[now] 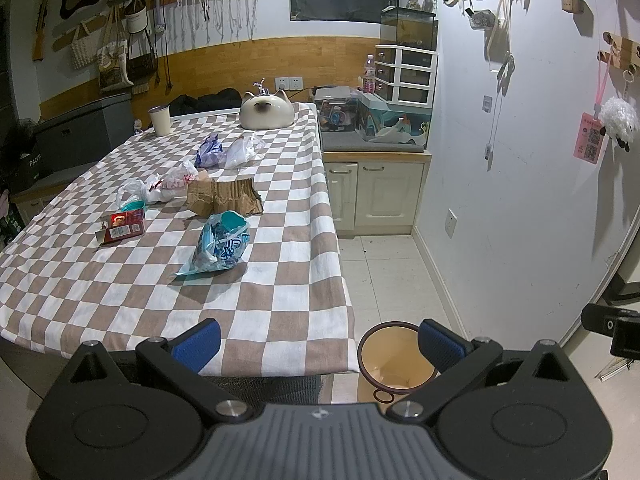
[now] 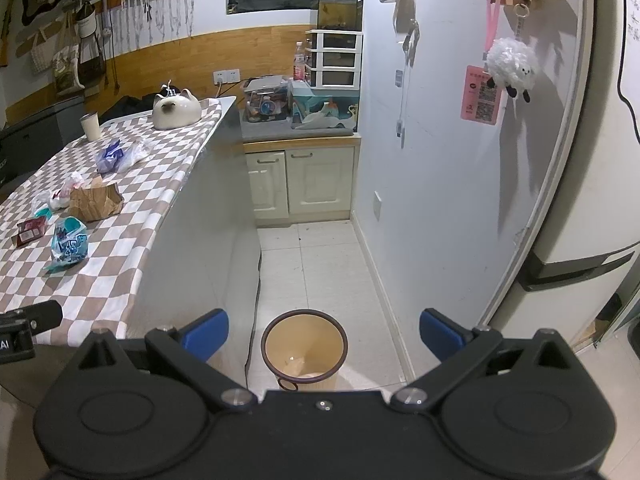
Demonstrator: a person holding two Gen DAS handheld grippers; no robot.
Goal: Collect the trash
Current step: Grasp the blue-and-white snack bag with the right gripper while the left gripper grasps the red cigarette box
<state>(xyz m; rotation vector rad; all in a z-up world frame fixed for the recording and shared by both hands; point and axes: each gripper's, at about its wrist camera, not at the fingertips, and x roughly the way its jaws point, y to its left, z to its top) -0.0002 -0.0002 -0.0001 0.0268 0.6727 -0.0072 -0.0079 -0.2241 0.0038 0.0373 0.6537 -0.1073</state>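
Observation:
Trash lies on the checkered table (image 1: 120, 300): a blue snack bag (image 1: 218, 248), a torn brown paper bag (image 1: 224, 198), a red carton (image 1: 122, 227), a white plastic bag (image 1: 160, 188), a purple wrapper (image 1: 209, 152) and a clear bag (image 1: 242, 150). A beige bin (image 1: 394, 362) stands on the floor by the table's near right corner. My left gripper (image 1: 318, 344) hangs open and empty over that corner. My right gripper (image 2: 322, 340) is open and empty above the bin (image 2: 304, 348). The blue snack bag (image 2: 69, 246) and brown paper bag (image 2: 95, 200) also show in the right wrist view.
A cat-shaped ceramic jar (image 1: 266, 111) and a cup (image 1: 160, 120) stand at the table's far end. Cream cabinets (image 2: 300, 184) with cluttered boxes on top close the aisle's far end. A white wall and a fridge (image 2: 592, 200) bound the tiled floor (image 2: 320, 272) on the right.

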